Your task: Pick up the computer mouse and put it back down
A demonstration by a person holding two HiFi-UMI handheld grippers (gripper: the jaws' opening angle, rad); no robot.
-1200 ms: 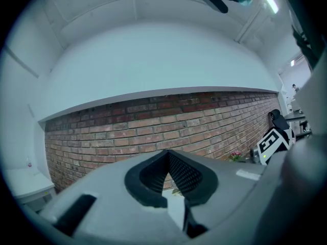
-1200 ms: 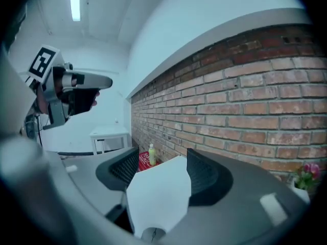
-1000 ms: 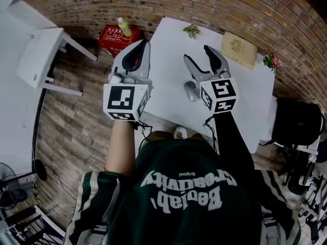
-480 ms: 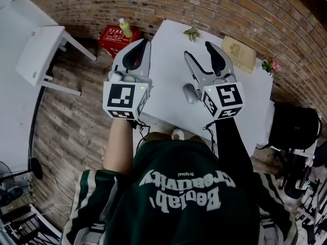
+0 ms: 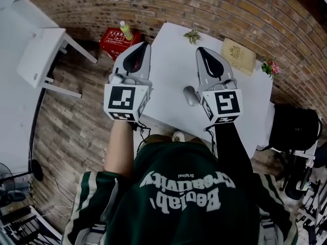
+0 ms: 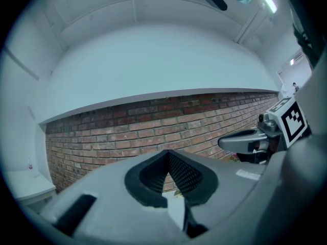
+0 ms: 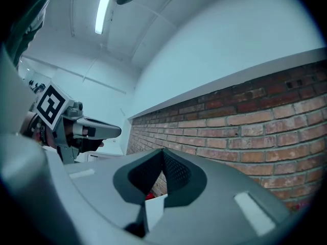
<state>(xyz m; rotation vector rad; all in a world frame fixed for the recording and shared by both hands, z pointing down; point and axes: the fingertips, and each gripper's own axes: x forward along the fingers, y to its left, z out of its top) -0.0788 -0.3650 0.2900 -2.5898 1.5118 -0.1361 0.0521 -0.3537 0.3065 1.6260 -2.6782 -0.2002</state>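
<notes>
open mid table (image 5: 168,70), mouse (image 5: 190,95) near front edge, book (image 5: 238,53) far right, sprig (image 5: 192,33), perhaps leaves, far edge

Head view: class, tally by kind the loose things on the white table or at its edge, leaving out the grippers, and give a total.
Grey computer mouse: 1
Tan rectangular book: 1
Small green leafy sprig: 1
Pink flower bunch, at the table's corner: 1
Total: 4
</notes>
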